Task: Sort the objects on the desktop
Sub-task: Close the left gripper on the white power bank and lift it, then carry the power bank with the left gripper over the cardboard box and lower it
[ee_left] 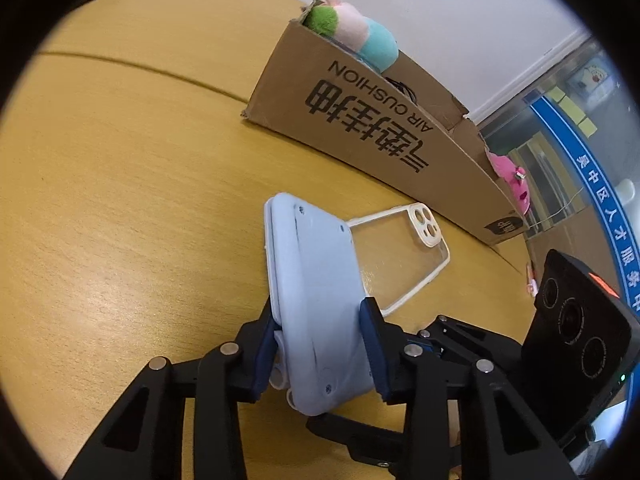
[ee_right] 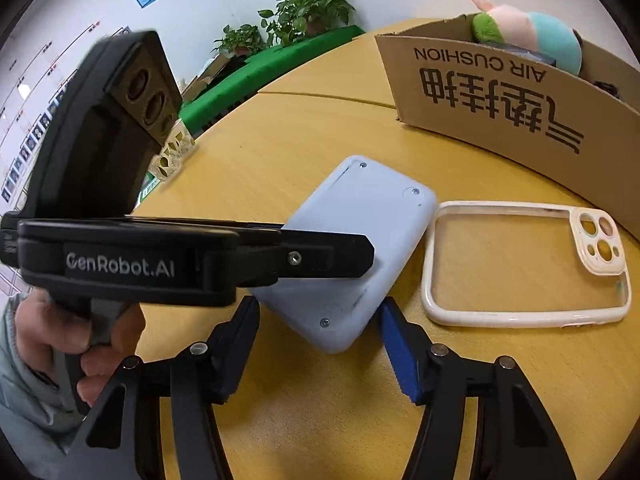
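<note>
My left gripper (ee_left: 320, 344) pinches a pale blue rounded plastic device (ee_left: 316, 300).
Screwed back faces up, long axis toward the cardboard box (ee_left: 372, 120); my right gripper (ee_right: 320, 340) straddles it, spread.

Left gripper (ee_left: 320, 340): both blue pads press the long sides of the pale blue device (ee_left: 316, 300), one from each side.
Pale blue device: back face up, small screws at its corners, far end tilted over the table.
Clear phone case (ee_left: 400, 256): cream rim and camera cutouts, flat on the table, partly hidden behind the device.
Wooden table (ee_left: 140, 200): yellow, with a curved seam across it.
Cardboard box (ee_left: 360, 120): printed "AIR CUSHION", beyond the case; holds a pink, green and teal plush toy (ee_left: 360, 28).
Right gripper's body (ee_left: 576, 320): black, three lenses, at the right edge.
</note>
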`<state>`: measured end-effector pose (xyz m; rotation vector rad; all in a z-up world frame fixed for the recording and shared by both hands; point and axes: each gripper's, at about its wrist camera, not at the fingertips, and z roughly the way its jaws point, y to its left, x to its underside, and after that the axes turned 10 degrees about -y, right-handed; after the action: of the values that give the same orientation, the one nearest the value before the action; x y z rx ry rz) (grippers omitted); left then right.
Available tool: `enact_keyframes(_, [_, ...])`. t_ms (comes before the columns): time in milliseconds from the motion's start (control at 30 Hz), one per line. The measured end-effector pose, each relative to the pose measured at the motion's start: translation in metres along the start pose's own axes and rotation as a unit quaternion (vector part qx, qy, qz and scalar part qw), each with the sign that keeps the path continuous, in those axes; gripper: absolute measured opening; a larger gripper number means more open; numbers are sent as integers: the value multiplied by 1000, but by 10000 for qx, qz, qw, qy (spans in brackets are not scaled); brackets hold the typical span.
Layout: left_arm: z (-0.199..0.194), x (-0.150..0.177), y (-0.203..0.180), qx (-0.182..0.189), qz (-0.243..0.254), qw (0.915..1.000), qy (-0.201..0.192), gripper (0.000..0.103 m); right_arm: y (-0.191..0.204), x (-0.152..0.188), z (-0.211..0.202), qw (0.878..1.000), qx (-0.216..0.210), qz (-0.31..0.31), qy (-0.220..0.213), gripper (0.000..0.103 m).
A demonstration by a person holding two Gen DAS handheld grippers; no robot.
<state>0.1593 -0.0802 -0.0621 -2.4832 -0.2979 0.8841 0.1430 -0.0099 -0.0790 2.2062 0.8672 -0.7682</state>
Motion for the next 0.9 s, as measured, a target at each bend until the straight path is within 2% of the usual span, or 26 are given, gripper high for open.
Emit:
enact_keyframes(100, [-6, 1, -4, -72, 111, 9999, -103, 33, 10, 4, 3, 9998, 160, -102, -47, 64])
enact_keyframes(233, [-26, -5, -17, 109, 222, 9988, -419, 28, 15, 1, -12, 9988, 94, -88, -464, 64])
enact_keyframes(367, [-48, -22, -41, 296, 480, 9952, -803, 27, 20, -12, -45, 9947, 219, -304, -957, 64])
enact_keyframes(467, [-65, -41, -68, 519, 801, 9893, -1100, 28, 22, -34, -77, 9882, 399, -494, -1397, 64])
enact_keyframes(667, [-80, -90, -137, 1084, 1564, 9706, -1473, 28, 13, -83, -153, 9692, 889, -742, -2174, 64])
enact_keyframes(900, [-89, -139, -228, 1538, 2436, 9380, -1930, 28, -3, -132, -220, 9431, 1607, -1126, -2686, 63])
